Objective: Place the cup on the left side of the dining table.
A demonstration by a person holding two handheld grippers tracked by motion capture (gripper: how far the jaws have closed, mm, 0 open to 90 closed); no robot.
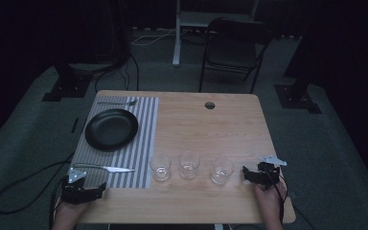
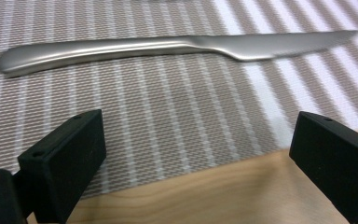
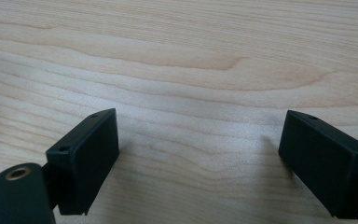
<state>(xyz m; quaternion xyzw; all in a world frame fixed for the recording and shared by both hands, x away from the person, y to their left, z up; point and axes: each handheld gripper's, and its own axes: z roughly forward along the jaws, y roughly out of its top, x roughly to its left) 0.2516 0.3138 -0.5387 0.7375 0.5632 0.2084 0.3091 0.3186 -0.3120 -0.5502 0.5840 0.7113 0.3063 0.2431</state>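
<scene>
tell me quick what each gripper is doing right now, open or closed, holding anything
left gripper: open, empty, facing the silver metal knife.
right gripper: open, empty, over bare wooden table.

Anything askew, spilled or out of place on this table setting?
Nothing stands out. The knife and fork lie flat on the striped placemat either side of the black plate, and the three empty glasses stand upright in a row, nothing spilled.

A dim recording studio or lab is showing here: black drapes are hanging around, cables [image 1: 24, 189] are trailing over grey carpet, a folding chair [image 1: 232, 48] is standing behind the wooden tabletop [image 1: 211, 129]
</scene>
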